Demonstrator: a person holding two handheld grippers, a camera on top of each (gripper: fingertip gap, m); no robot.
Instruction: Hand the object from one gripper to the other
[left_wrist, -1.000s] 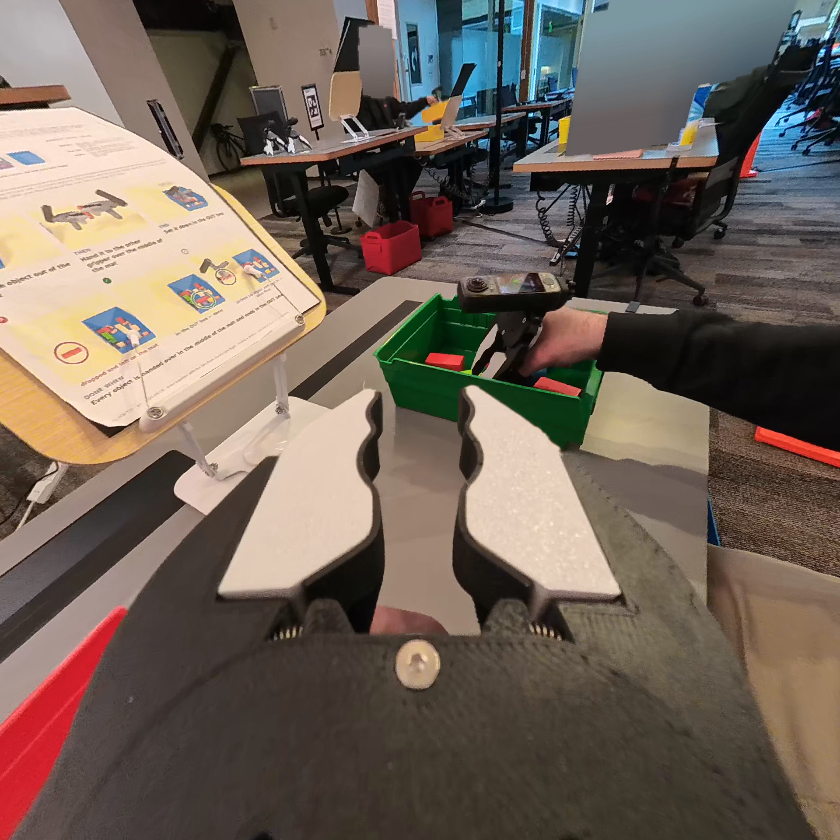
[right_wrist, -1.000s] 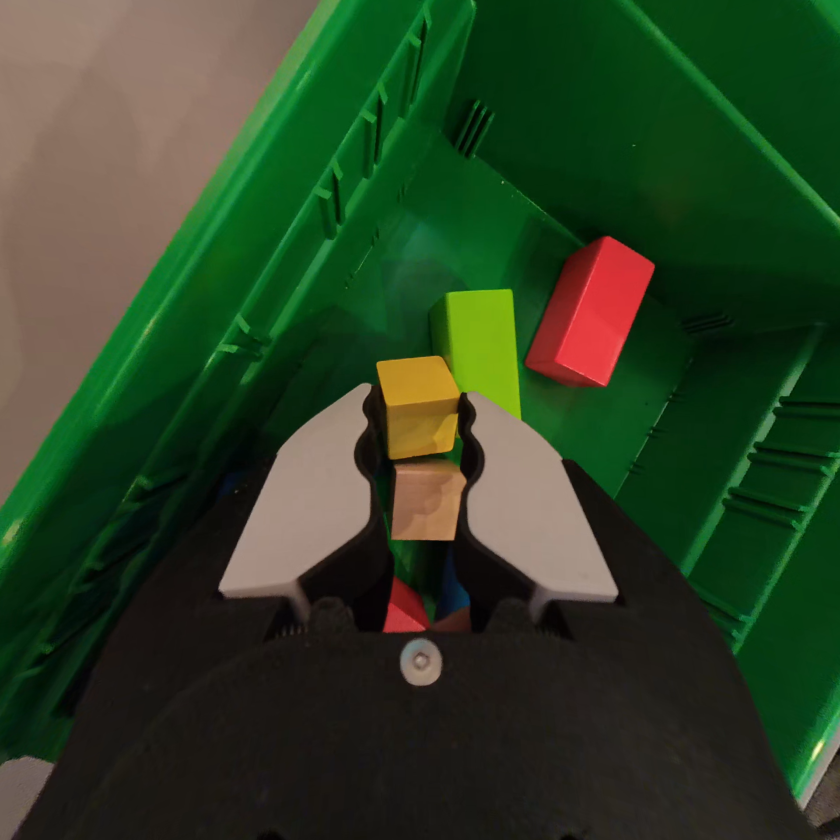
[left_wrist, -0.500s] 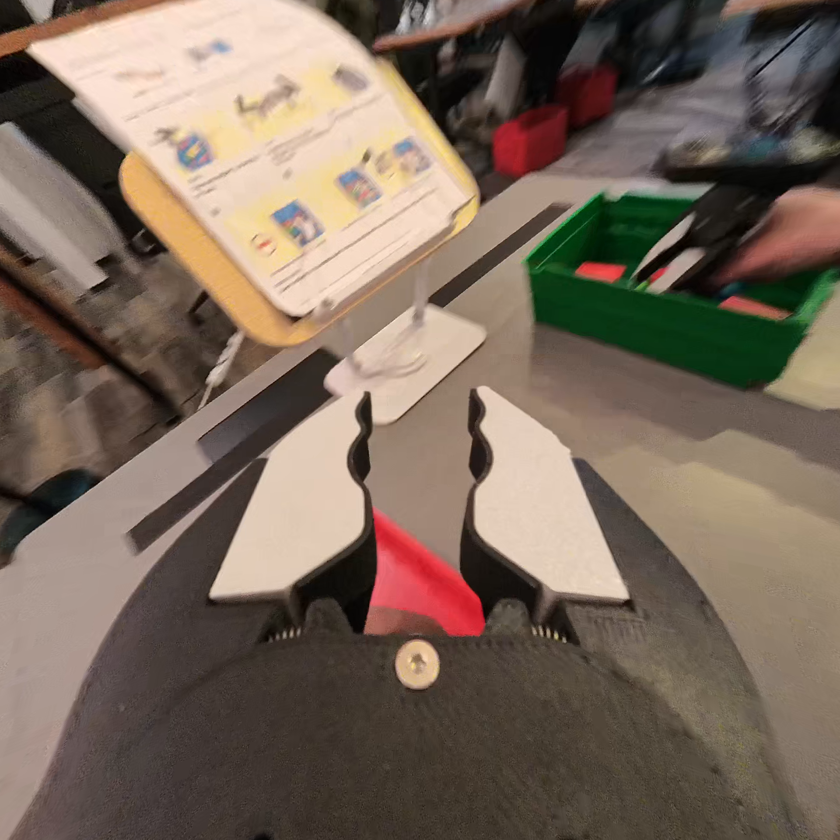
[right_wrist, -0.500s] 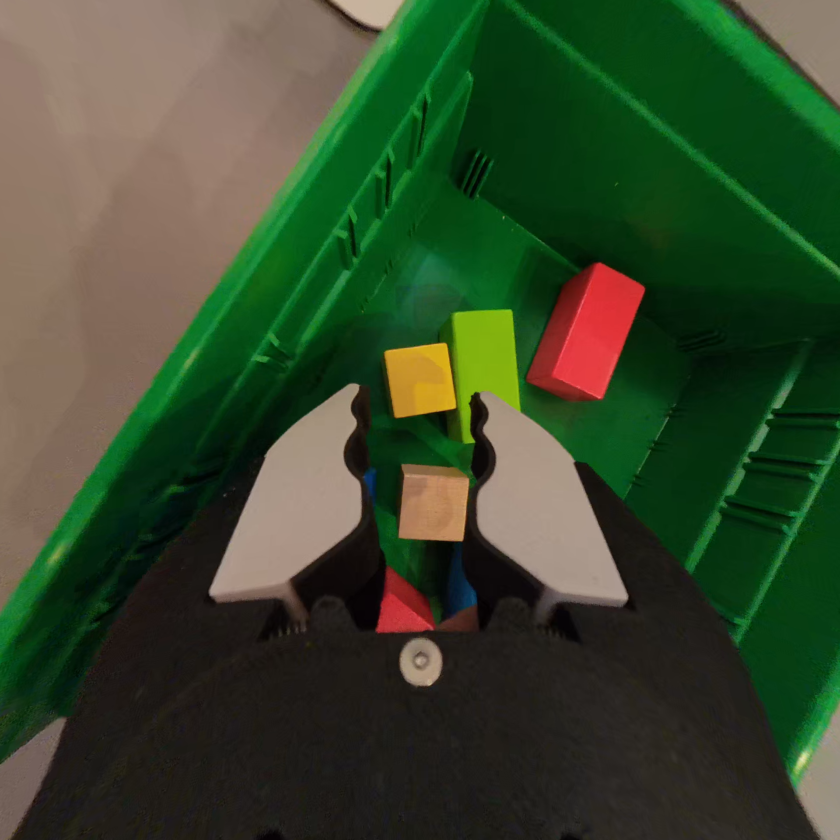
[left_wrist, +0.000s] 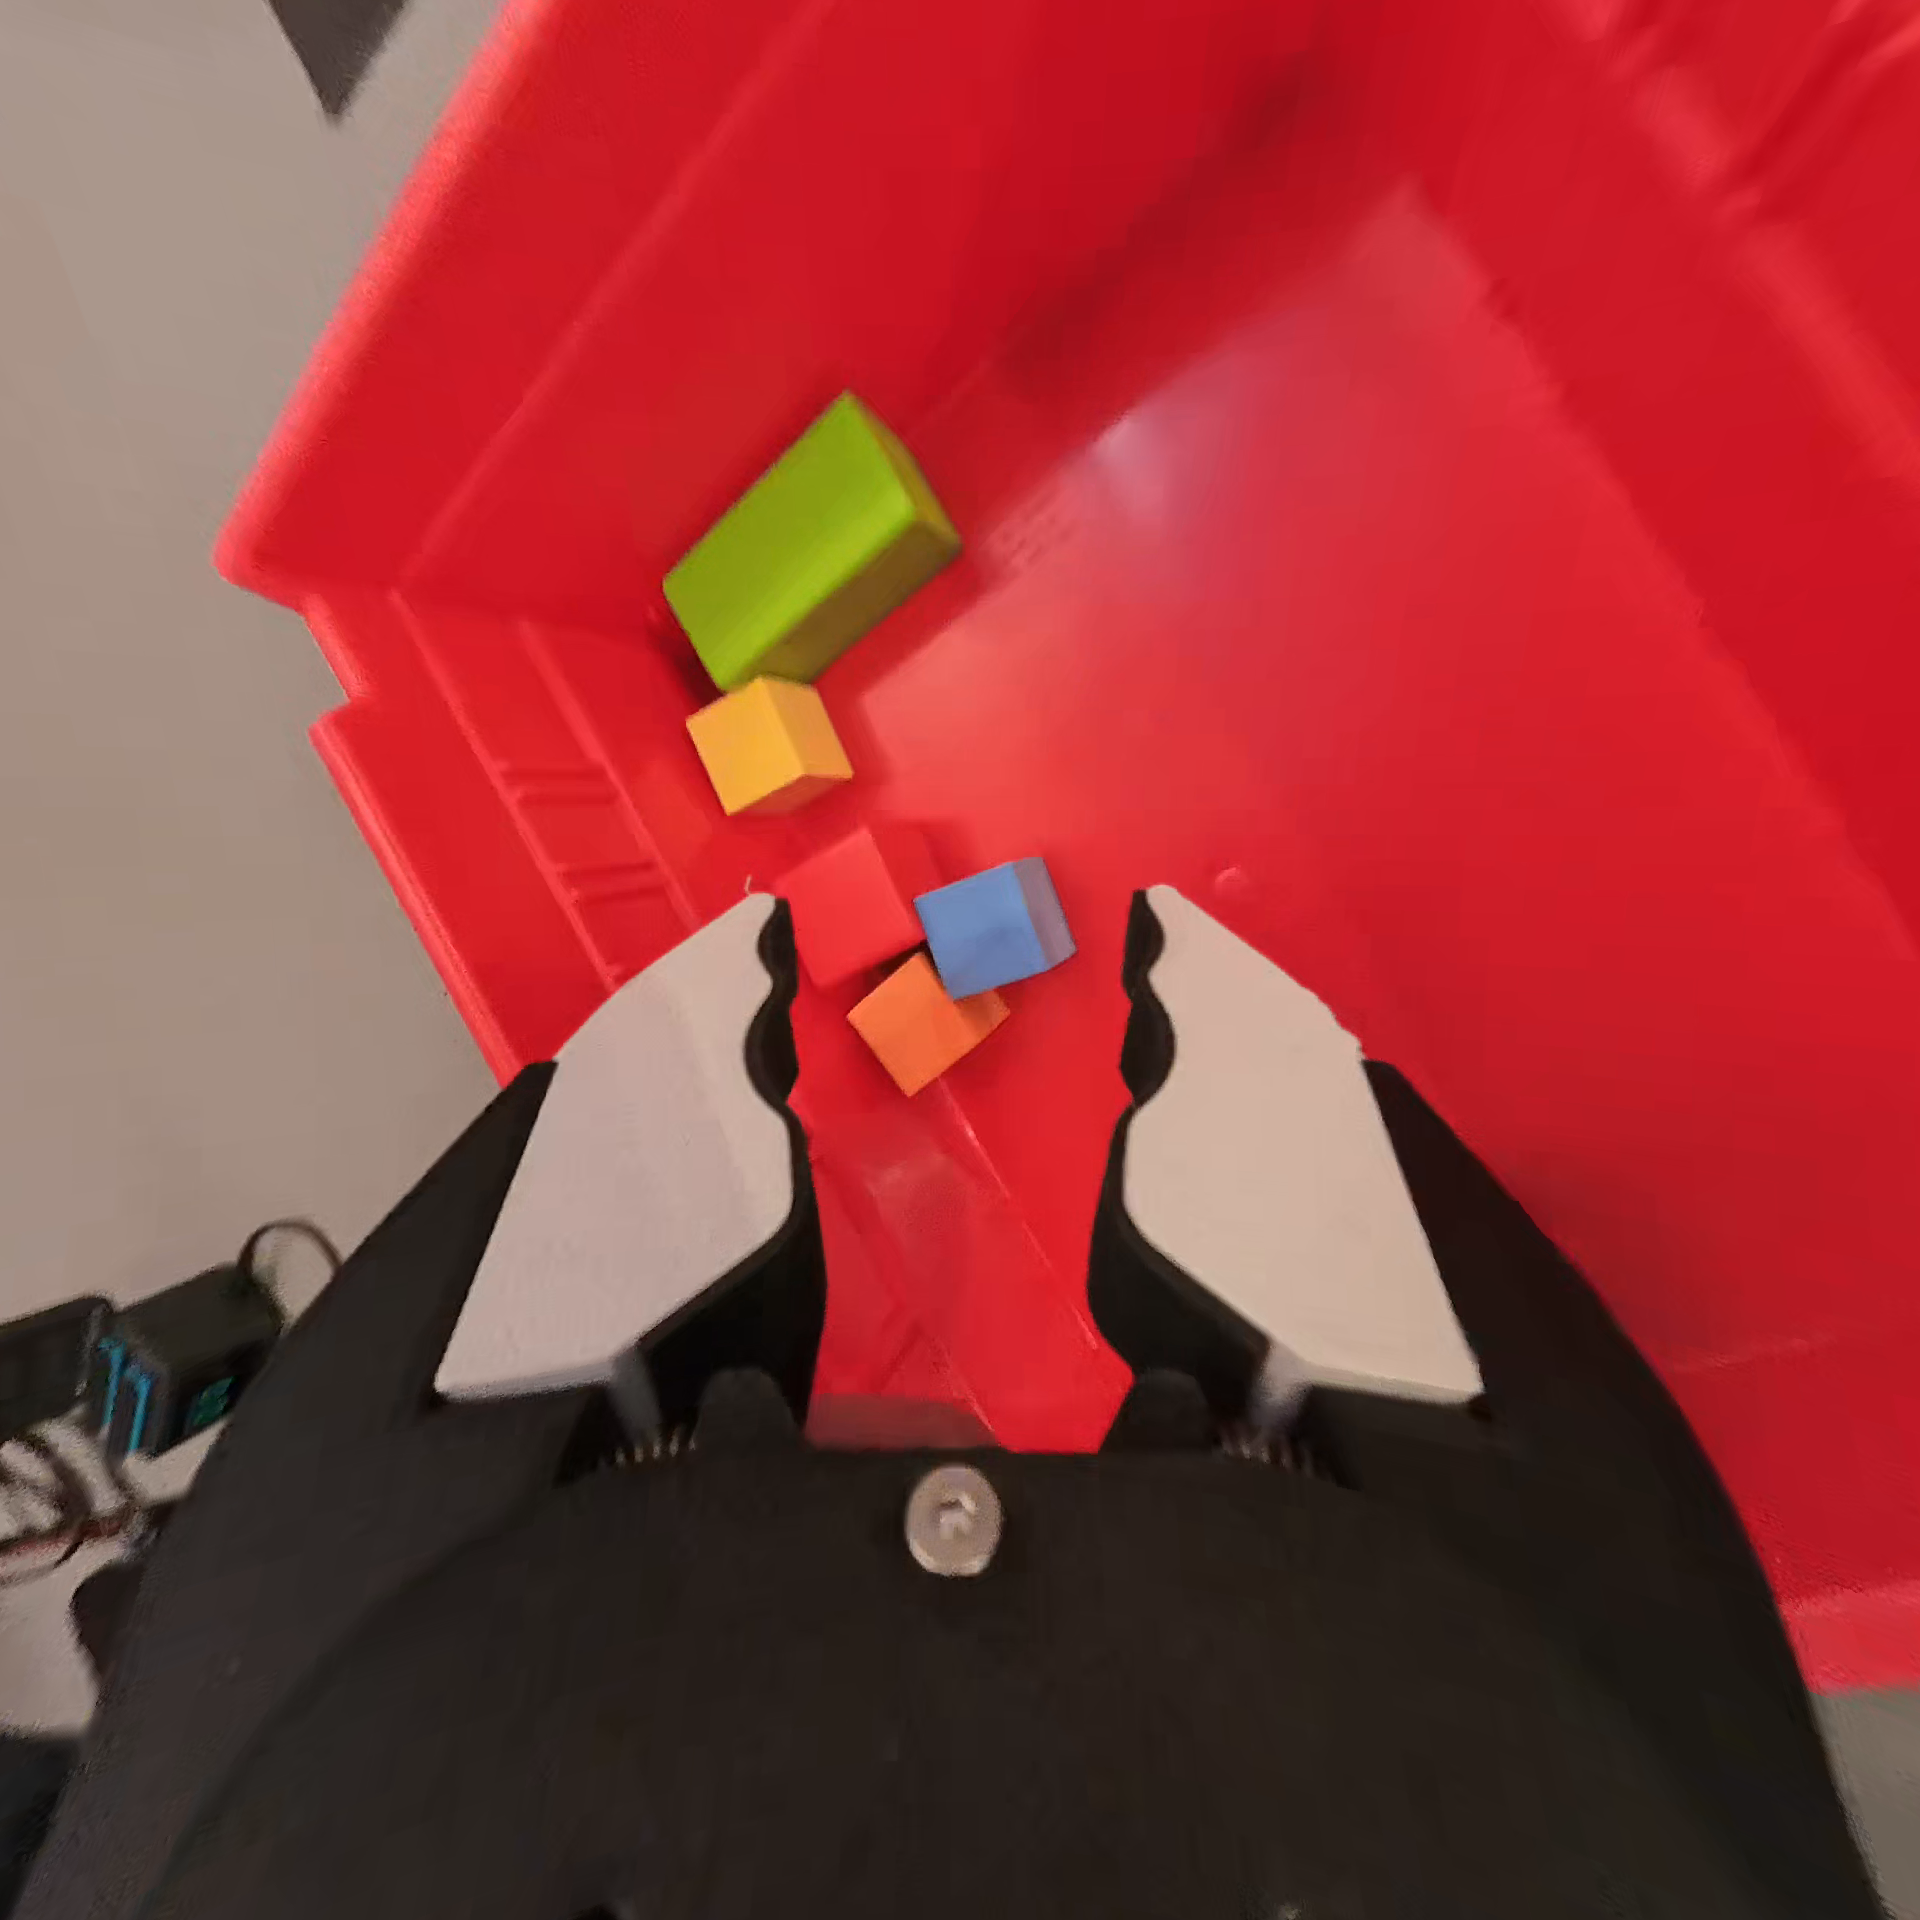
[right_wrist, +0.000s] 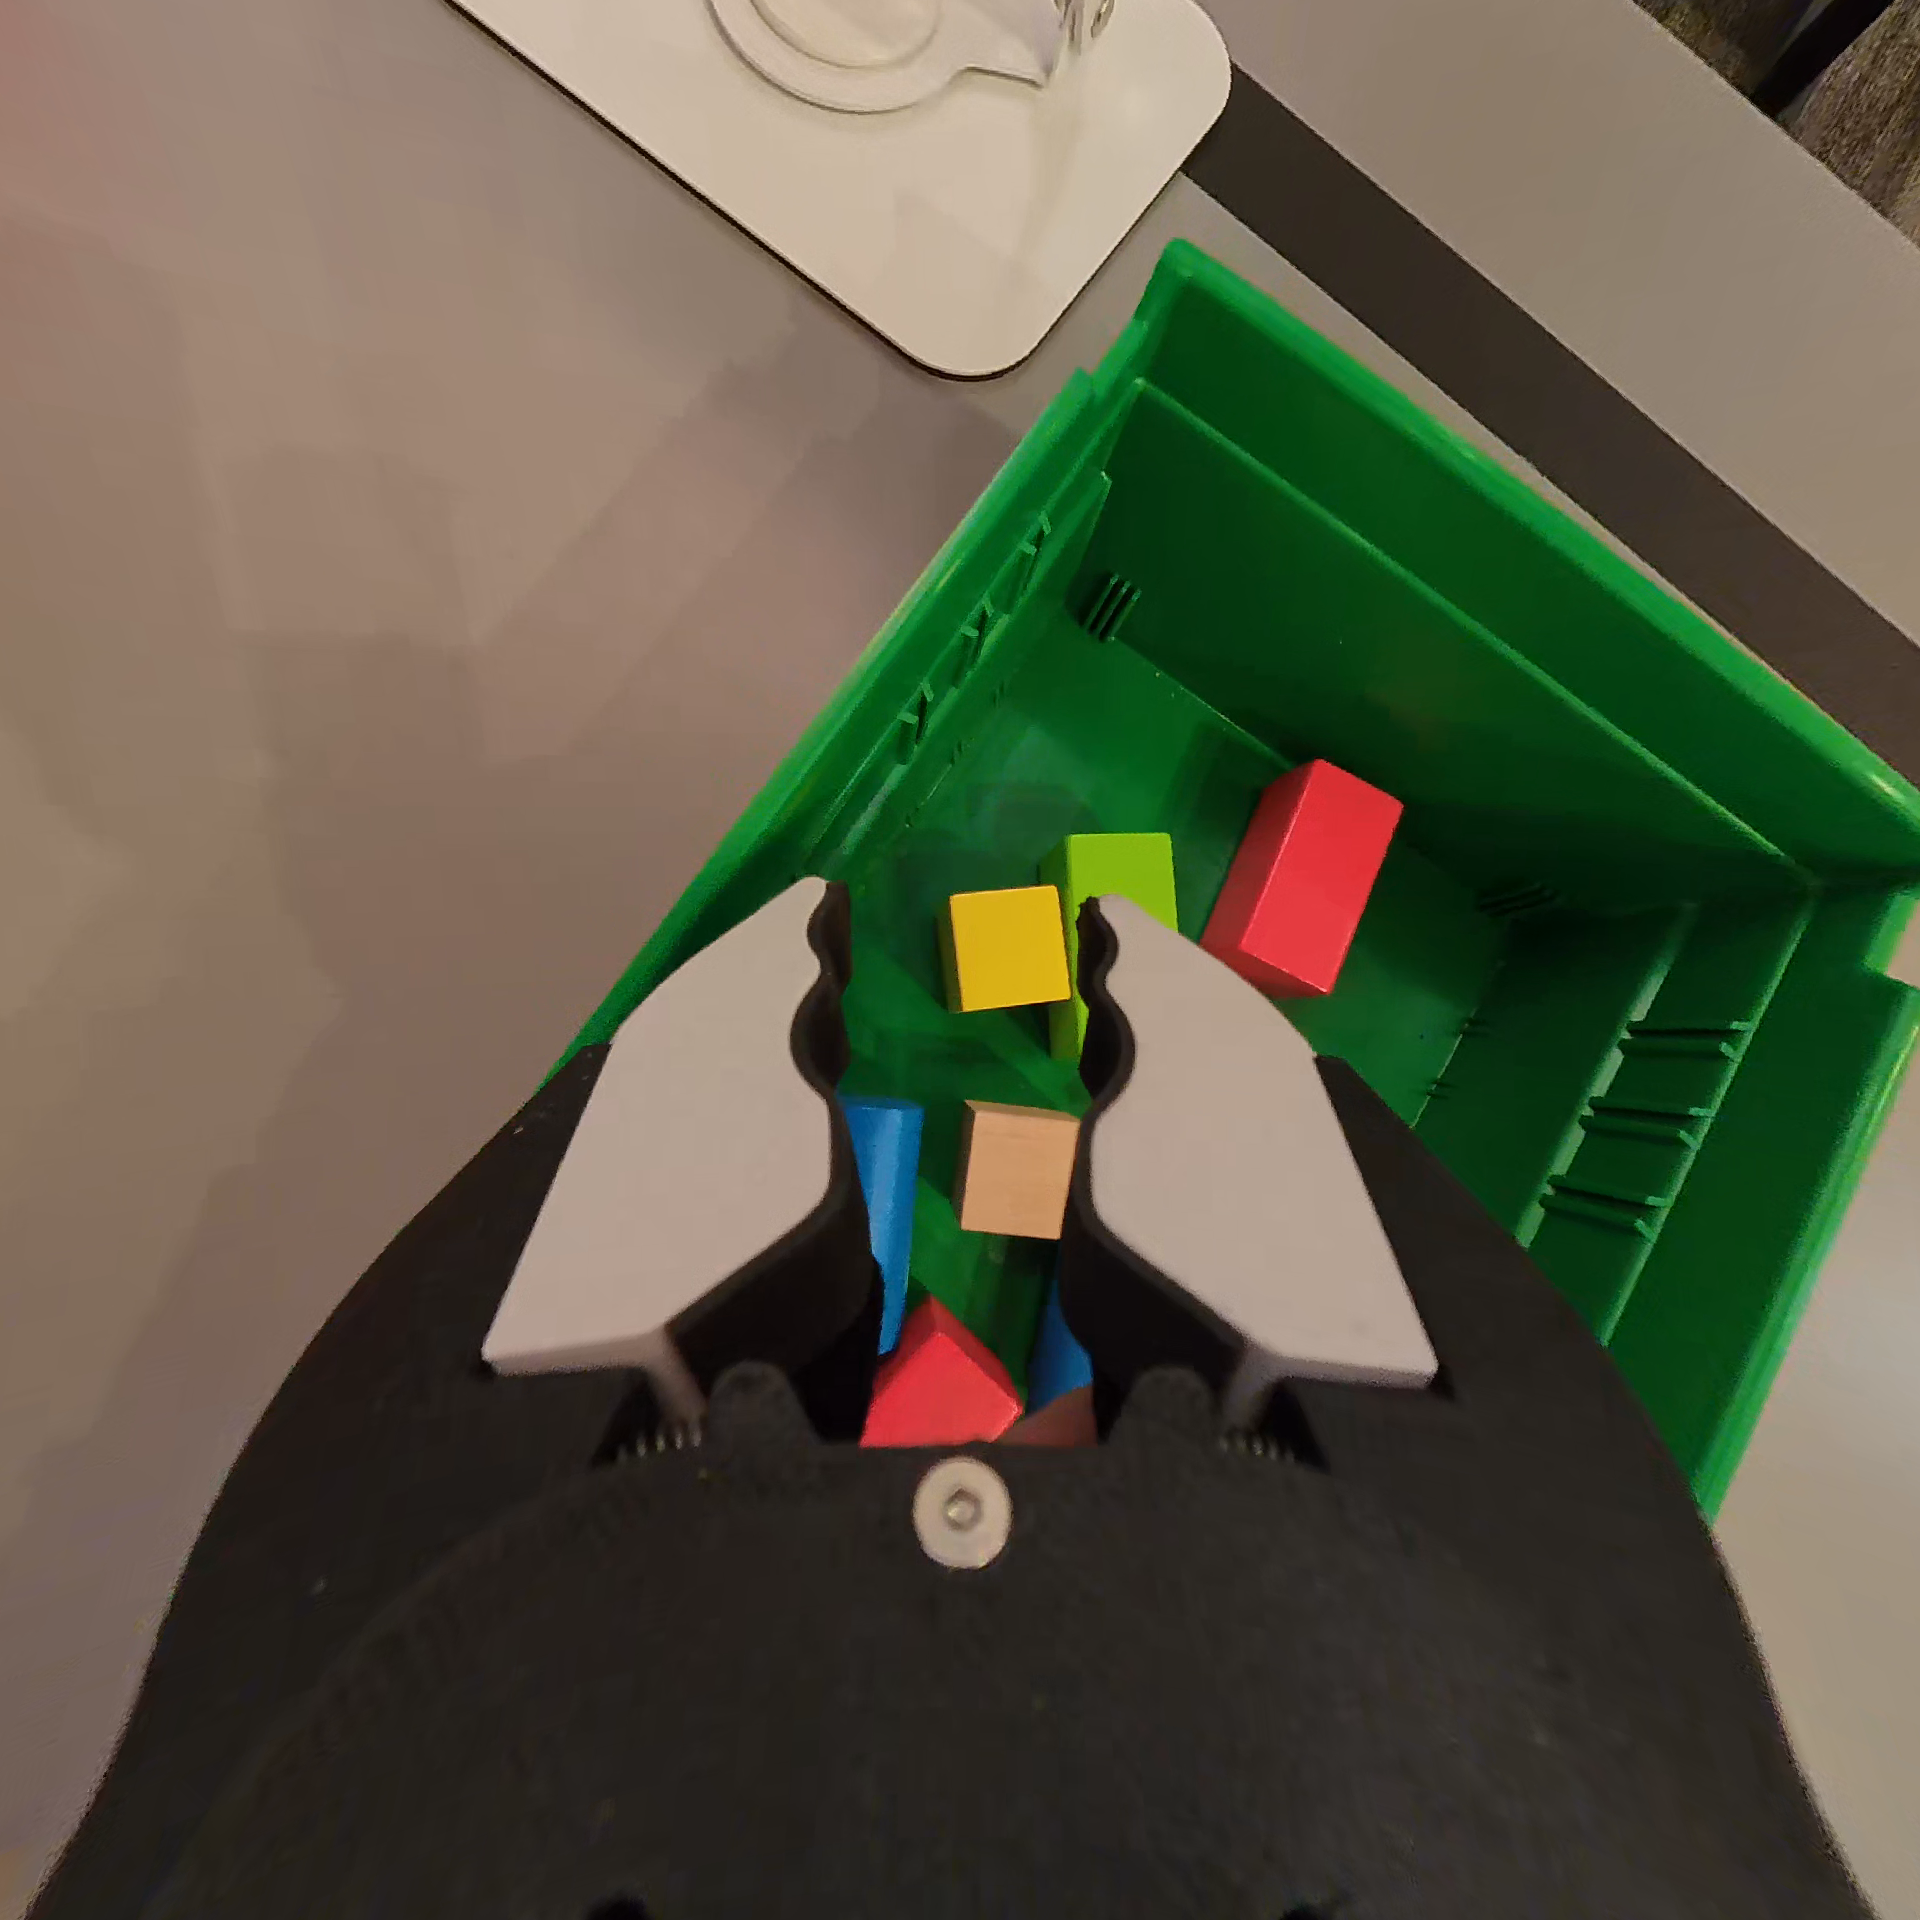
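Observation:
My left gripper (left_wrist: 956, 914) is open and empty above a red bin (left_wrist: 1455, 623). In that bin lie a green block (left_wrist: 805, 540), a yellow cube (left_wrist: 769, 743), a red cube (left_wrist: 847, 920), a blue cube (left_wrist: 992, 930) and an orange cube (left_wrist: 920, 1023). My right gripper (right_wrist: 956, 925) is open and empty above a green bin (right_wrist: 1351, 644). That bin holds a yellow cube (right_wrist: 1003, 948), a green block (right_wrist: 1107, 883), a red block (right_wrist: 1299, 878), a plain wooden cube (right_wrist: 1016, 1169), a blue piece (right_wrist: 883, 1174) and a red wedge (right_wrist: 935, 1382).
The bins stand on a grey table (right_wrist: 364, 520). A white stand base (right_wrist: 935, 156) lies beyond the green bin, beside a dark strip (right_wrist: 1558, 395) along the table. Dark cables and devices (left_wrist: 145, 1371) show past the table edge at lower left in the left wrist view.
My left gripper swung from facing the instruction stand down over the red bin and opened wider. My right gripper let go of the yellow cube, opened and rose out of the green bin.

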